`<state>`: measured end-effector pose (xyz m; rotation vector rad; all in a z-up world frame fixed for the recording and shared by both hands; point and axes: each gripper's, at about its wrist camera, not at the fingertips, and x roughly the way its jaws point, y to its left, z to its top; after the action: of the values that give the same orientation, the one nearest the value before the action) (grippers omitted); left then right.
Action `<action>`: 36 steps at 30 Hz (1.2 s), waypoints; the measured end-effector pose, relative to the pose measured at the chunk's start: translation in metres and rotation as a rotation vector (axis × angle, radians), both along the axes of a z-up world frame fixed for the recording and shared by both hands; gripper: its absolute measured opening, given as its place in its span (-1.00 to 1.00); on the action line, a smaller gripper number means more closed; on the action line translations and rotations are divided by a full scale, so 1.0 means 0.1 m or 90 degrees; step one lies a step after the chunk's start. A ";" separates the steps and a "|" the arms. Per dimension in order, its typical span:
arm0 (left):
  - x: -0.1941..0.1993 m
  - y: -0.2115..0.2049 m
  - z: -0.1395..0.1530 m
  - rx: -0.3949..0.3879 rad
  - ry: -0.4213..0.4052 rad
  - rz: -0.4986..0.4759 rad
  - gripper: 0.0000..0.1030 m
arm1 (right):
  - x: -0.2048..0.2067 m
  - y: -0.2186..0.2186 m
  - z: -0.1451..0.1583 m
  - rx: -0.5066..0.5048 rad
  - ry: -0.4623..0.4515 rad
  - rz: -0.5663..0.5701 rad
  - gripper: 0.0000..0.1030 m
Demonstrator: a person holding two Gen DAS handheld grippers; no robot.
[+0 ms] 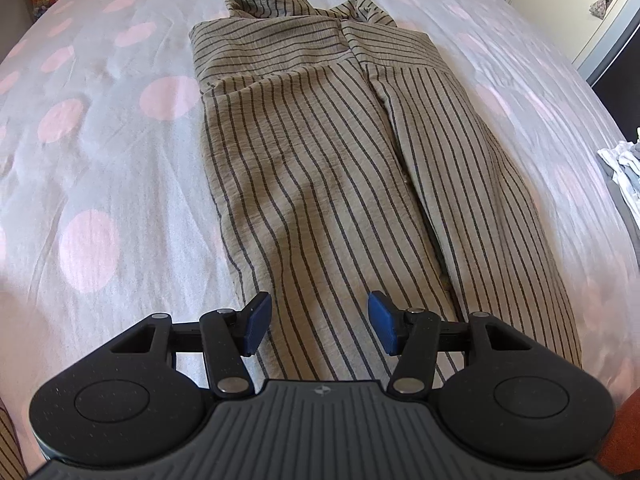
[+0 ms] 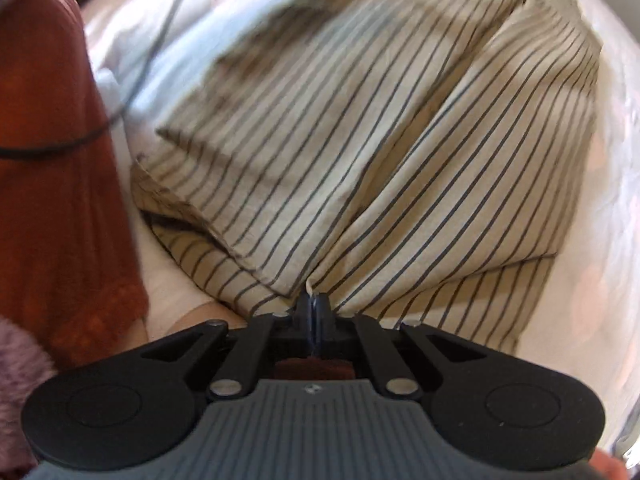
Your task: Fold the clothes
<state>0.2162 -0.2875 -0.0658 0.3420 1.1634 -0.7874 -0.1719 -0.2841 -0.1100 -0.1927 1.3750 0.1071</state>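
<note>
your right hand-held gripper [image 2: 314, 304] pinches the soft, limp striped shirt [image 1: 340, 168] at its hem on the bed [image 1: 100, 140]; your left hand-held gripper [image 1: 319, 326] gapes empty.

Bed [image 1: 120, 168] covered by a white sheet printed with pale pink dots, lightly creased. A beige garment with dark pinstripes [image 1: 320, 152] lies flat along its middle, side panels folded inward to meet along a central line, collar end bunched at the far side. A small heap of white and grey cloth [image 1: 624, 172], possibly laundry, rests at the right edge.
</note>
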 end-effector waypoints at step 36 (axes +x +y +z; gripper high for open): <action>-0.79 0.87 -0.46 0.120 0.221 0.113 0.00 | -0.22 -1.99 0.16 0.274 -0.141 -0.390 0.32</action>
<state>0.1369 -0.2004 -0.1120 0.2578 1.5778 -0.5956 -0.1936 -0.4833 -0.0936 0.5612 1.1085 -0.1283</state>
